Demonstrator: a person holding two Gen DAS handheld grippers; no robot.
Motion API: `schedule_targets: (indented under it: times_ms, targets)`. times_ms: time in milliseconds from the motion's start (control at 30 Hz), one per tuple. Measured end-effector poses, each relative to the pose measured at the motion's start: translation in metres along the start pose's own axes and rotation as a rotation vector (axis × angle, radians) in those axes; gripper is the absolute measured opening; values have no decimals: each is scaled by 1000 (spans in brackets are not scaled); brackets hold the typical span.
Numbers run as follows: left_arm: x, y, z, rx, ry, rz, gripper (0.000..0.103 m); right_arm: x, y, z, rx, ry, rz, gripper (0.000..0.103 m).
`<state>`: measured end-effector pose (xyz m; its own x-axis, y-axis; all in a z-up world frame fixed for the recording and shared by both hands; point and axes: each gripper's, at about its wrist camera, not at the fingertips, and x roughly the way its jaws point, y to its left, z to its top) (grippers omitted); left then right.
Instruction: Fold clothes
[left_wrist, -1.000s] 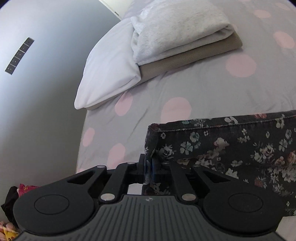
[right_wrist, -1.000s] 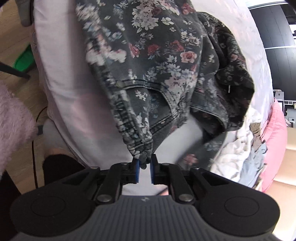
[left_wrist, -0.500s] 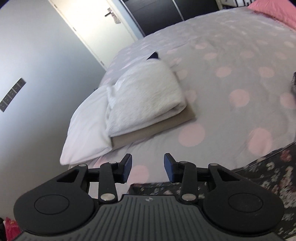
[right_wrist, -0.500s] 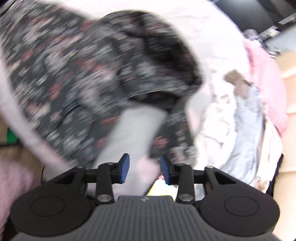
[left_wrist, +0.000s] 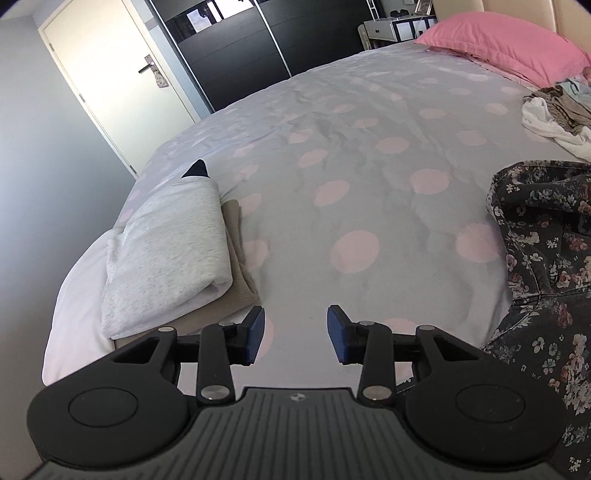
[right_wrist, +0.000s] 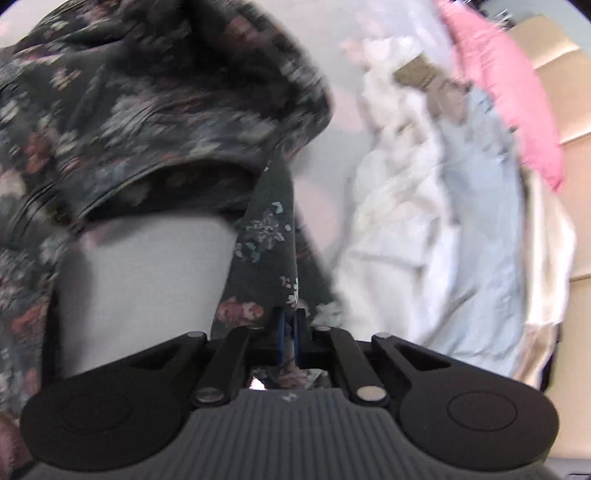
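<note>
A dark floral denim garment (left_wrist: 543, 251) lies crumpled on the right of the bed (left_wrist: 369, 155). My left gripper (left_wrist: 295, 334) is open and empty above the spotted bedspread, left of the garment. My right gripper (right_wrist: 289, 334) is shut on a fold of the floral garment (right_wrist: 258, 236), which spreads blurred across the left of that view. A stack of folded clothes (left_wrist: 173, 251), light grey on beige, sits on a white pillow at the left.
A pile of unfolded white, beige and pale blue clothes (right_wrist: 436, 192) lies to the right, also in the left wrist view (left_wrist: 554, 110). A pink pillow (left_wrist: 502, 44) is at the head of the bed. A door (left_wrist: 110, 85) and dark wardrobe stand behind.
My left gripper let go of the floral garment, opened and lifted to face across the bed. My right gripper released, opened, then shut on another fold of the garment.
</note>
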<state>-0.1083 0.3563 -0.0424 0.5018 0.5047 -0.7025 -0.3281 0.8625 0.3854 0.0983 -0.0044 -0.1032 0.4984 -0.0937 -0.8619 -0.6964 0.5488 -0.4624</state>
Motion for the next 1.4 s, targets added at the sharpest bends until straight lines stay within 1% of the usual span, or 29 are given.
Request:
schedule_targets:
  times_ms: [67,167,300,367,433,500,600,700,833,900,967,1000,1033,1067,1133,1267,1400]
  targets:
    - [0,-5,1,6,-9,-5,36,-19,-11,13,8,-52,-38,3]
    - [-2,-10,4,16,-13,-26,36,-55,-18,38,-7,-154,-69,3]
    - [-7,-18,7,38,-29,-31,36,-100,3,77,-90,-324,-163,3]
    - [-10,-19,7,39,-39,-28,36,-123,20,96,-145,-418,-185,3]
    - [-11,-19,7,33,-45,-34,36,-145,41,111,-202,-510,-167,3]
    - [-14,-20,6,38,-51,-42,36,-166,62,125,-249,-589,-113,3]
    - [-16,-21,6,54,-59,-54,36,-190,96,136,-333,-657,-11,3]
    - [-17,-24,5,70,-59,-74,36,-201,127,141,-412,-672,110,3]
    - [-17,-32,1,104,-47,-96,36,-194,167,150,-461,-620,253,3]
    - [-17,-37,-3,123,-41,-110,36,-188,183,150,-471,-590,278,4]
    - [-19,-42,-7,146,-44,-125,36,-177,184,154,-451,-561,317,9]
    - [-20,-44,-9,160,-50,-133,36,-173,180,156,-426,-546,345,13]
    - [-22,-47,-11,175,-56,-141,36,-174,177,156,-400,-538,363,21]
    - [-23,-50,-13,189,-62,-149,36,-175,173,156,-375,-539,367,27]
    - [-26,-57,-16,223,-73,-170,36,-178,162,155,-339,-550,358,29]
    - [-36,-70,-20,257,-102,-228,42,-176,134,150,-245,-565,337,37]
    - [-51,-85,-26,298,-128,-307,45,-163,103,128,-153,-549,288,41]
